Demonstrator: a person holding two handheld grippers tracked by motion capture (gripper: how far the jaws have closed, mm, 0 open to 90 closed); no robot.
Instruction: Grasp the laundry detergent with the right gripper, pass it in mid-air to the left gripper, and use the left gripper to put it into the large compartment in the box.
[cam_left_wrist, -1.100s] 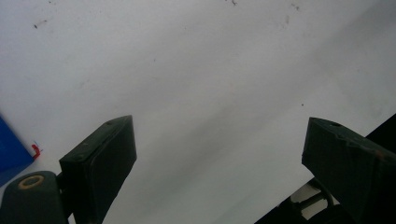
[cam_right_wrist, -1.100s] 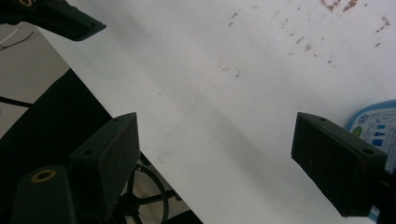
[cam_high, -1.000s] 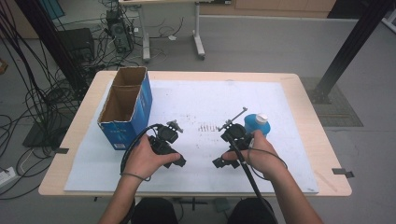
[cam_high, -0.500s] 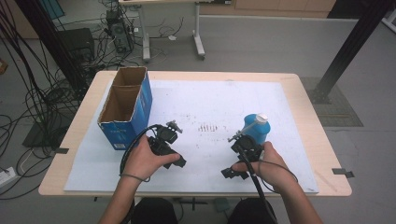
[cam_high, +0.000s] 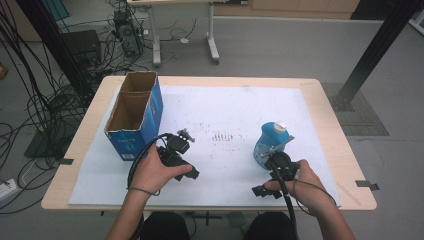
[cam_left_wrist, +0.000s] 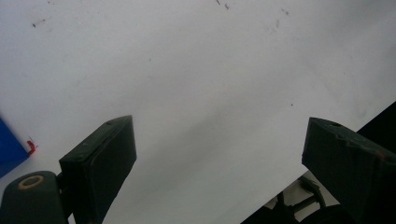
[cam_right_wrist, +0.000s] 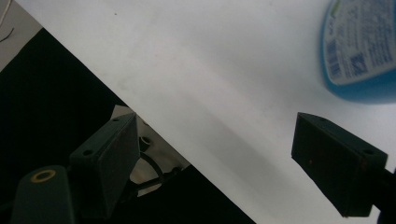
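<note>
A blue bottle (cam_high: 270, 143) with a white cap stands upright on the white sheet (cam_high: 225, 107), right of middle; its lower part (cam_right_wrist: 359, 51) lies at the top right of the right gripper view. My right gripper (cam_high: 275, 169) (cam_right_wrist: 215, 121) is just in front of it, near the table's front edge. It is open and its jaws have just been opening wider, with nothing between them. My left gripper (cam_high: 179, 150) (cam_left_wrist: 219, 128) hovers over the sheet beside the blue cardboard box (cam_high: 132, 117), open and empty.
The box has an open top with two compartments and stands at the left; its corner (cam_left_wrist: 9, 149) is close to the left jaw. The wooden table (cam_high: 332, 107) ends just past the right gripper. Cables and desk legs lie on the floor beyond.
The right hand has drawn back from the bottle toward the near edge and sunk a little. The bottle now stands apart from the gripper. The left hand has not moved.
</note>
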